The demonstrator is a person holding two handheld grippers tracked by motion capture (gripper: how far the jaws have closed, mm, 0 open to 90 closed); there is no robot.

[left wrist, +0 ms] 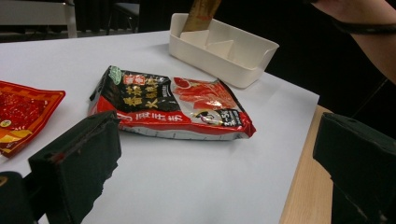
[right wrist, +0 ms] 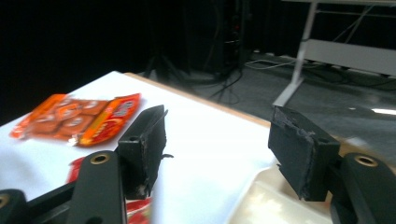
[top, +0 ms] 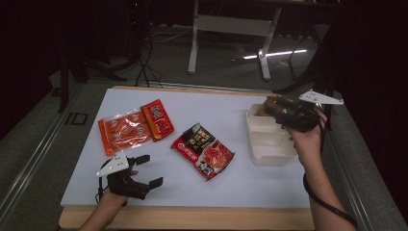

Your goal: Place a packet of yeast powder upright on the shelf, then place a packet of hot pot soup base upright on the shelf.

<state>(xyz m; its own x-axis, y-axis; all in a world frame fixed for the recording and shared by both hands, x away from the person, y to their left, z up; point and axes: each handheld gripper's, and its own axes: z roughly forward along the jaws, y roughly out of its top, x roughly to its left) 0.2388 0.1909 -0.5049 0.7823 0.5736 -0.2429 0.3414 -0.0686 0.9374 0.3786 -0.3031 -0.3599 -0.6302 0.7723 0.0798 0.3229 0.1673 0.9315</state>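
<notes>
A red and black noodle packet (top: 203, 150) (left wrist: 173, 105) lies flat in the middle of the white table. An orange snack packet (top: 132, 126) (right wrist: 79, 119) lies at the far left. At the right stands a white divided tray (top: 269, 144) (left wrist: 243, 56), and a brown packet (top: 262, 109) (left wrist: 201, 14) stands upright in its far compartment. My right gripper (top: 275, 108) (right wrist: 219, 126) hovers over that far end of the tray, open, nothing between its jaws. My left gripper (top: 153, 170) (left wrist: 215, 154) is open near the front edge, facing the noodle packet from a short distance.
The white tabletop (top: 226, 110) has a wooden front edge (top: 192, 217). Bare surface lies between the packets and the tray. Beyond the table are a grey floor, a white desk frame (top: 231, 29) and cables.
</notes>
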